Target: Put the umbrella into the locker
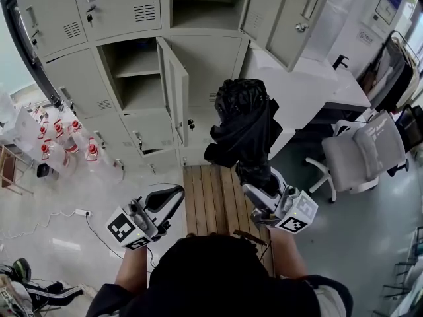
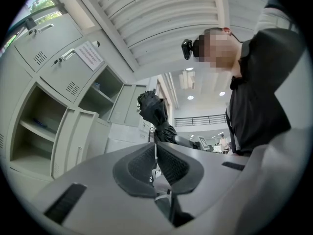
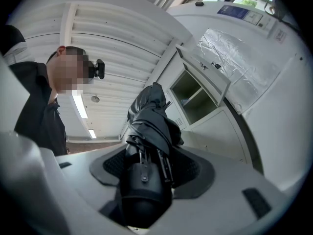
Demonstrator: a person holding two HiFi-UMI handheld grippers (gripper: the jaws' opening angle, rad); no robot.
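Note:
A folded black umbrella stands upright in my right gripper, which is shut on its handle. In the right gripper view the handle sits between the pads and the canopy rises ahead. The grey locker bank is in front, with one open compartment and its door swung out to the umbrella's left. My left gripper is low at the left, shut with nothing between its pads. From the left gripper view the umbrella shows to the right of the lockers.
Another locker compartment is open at the top, with a door hanging out at upper right. A white office chair stands right, by a white desk. Water bottles sit left. A wooden strip lies underfoot.

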